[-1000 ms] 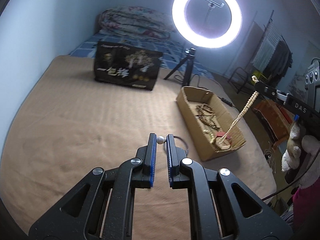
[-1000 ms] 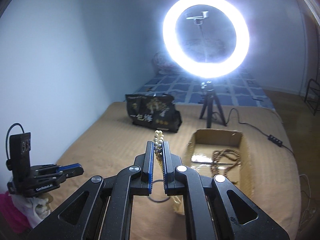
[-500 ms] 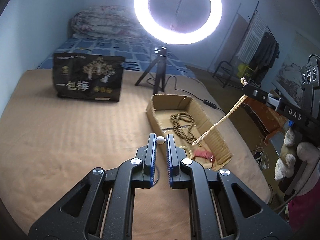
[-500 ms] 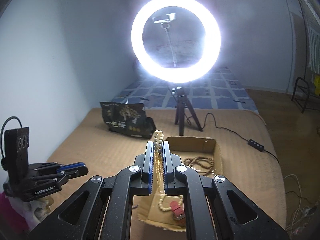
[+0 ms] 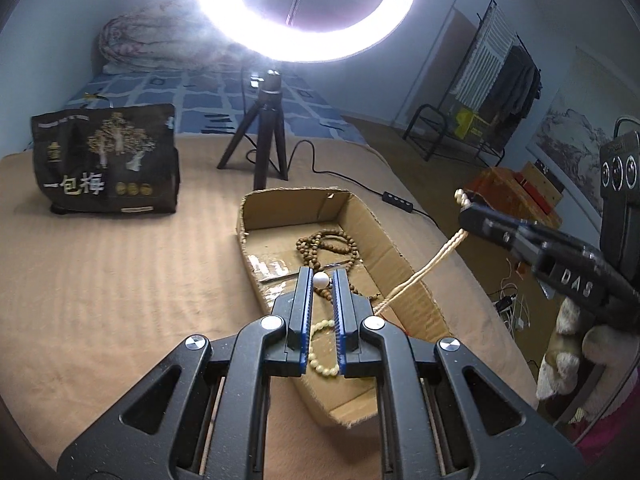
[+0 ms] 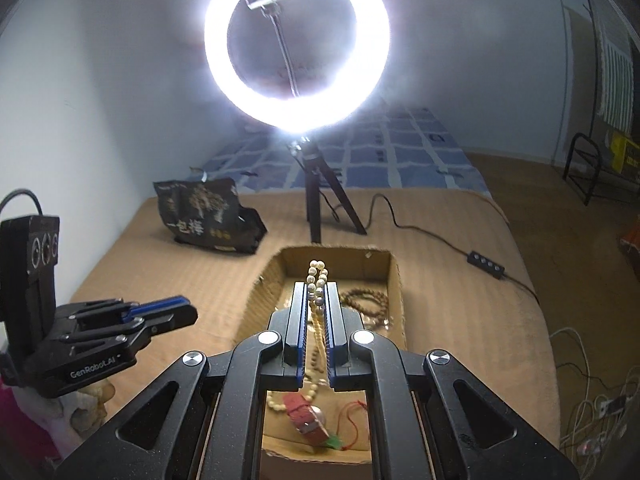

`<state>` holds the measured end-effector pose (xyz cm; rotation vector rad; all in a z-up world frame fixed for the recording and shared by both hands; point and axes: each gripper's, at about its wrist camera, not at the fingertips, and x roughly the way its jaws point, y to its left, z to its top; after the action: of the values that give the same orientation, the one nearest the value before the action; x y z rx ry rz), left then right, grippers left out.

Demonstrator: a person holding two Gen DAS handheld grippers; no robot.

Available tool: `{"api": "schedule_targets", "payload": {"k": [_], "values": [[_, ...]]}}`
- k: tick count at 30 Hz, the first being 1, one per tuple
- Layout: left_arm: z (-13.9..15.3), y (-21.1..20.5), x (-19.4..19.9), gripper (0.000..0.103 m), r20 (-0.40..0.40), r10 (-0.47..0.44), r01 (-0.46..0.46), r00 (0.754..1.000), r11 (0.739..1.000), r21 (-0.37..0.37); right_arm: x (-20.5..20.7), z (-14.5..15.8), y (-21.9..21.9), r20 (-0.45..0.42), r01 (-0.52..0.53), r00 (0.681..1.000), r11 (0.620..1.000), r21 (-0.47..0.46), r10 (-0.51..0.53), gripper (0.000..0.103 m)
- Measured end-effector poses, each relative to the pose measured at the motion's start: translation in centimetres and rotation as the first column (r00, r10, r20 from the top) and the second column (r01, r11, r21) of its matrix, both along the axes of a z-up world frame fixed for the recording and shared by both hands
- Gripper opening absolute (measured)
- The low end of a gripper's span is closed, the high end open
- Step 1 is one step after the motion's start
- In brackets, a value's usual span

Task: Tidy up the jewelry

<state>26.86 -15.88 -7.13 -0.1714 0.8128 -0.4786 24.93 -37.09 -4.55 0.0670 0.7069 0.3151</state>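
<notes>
Over the cardboard box (image 5: 384, 240), right gripper (image 6: 316, 292) jaws clamp the limp pearl strand (image 6: 317, 280); left gripper (image 5: 321, 280) pinches one slippery pearl (image 5: 321, 279).

A cream pearl necklace (image 6: 316, 280) is hanging taut into the open cardboard box (image 5: 404, 256) sitting on the tan bedcover. A brown wooden bead strand (image 5: 328, 242) is lying coiled inside it, and a red watch (image 6: 306, 420) is resting near its front end.
</notes>
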Motion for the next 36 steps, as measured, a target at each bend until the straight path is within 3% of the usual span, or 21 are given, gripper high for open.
{"api": "schedule_targets", "payload": {"k": [17,18,19,20,21,25,29,36], "values": [[-4.0,-0.9,3.3,0.009,-0.082,0.021,-0.018,0.996,0.999,0.037,1.9,-6.2,0.1,-0.208,-0.007,0.978,0.999,-0.042,-0.002,0.007],[-4.0,-0.9,3.4,0.015,-0.083,0.022,-0.018,0.996,0.999,0.040,1.9,-6.3,0.1,-0.217,-0.006,0.976,0.999,-0.044,-0.004,0.011],[-4.0,-0.8,3.4,0.027,-0.084,0.023,-0.020,0.996,0.999,0.040,2.0,-6.6,0.1,-0.229,-0.004,0.973,0.999,-0.046,-0.007,0.017],[-4.0,-0.8,3.3,0.031,-0.083,0.021,-0.018,0.996,0.999,0.037,2.0,-6.8,0.1,-0.244,0.001,0.970,0.999,-0.049,-0.013,0.034],[-4.0,-0.8,3.3,0.034,-0.082,0.018,-0.015,0.996,0.999,0.033,2.0,-6.9,0.0,-0.248,0.008,0.969,0.999,-0.051,-0.020,0.042],[-3.9,-0.8,3.3,0.034,-0.079,0.025,-0.021,0.997,0.999,0.043,1.9,-6.9,-0.4,-0.253,0.030,0.967,0.998,-0.047,-0.041,0.043],[-3.9,-0.7,3.2,0.034,-0.075,0.026,-0.022,0.997,0.998,0.053,1.7,-6.6,-0.7,-0.241,0.063,0.968,0.996,-0.059,-0.075,0.054],[-3.1,-0.3,2.4,0.034,-0.054,0.026,-0.022,0.998,0.997,0.073,1.1,-6.1,-0.5,-0.230,0.065,0.970,0.996,-0.069,-0.080,0.057]]}}
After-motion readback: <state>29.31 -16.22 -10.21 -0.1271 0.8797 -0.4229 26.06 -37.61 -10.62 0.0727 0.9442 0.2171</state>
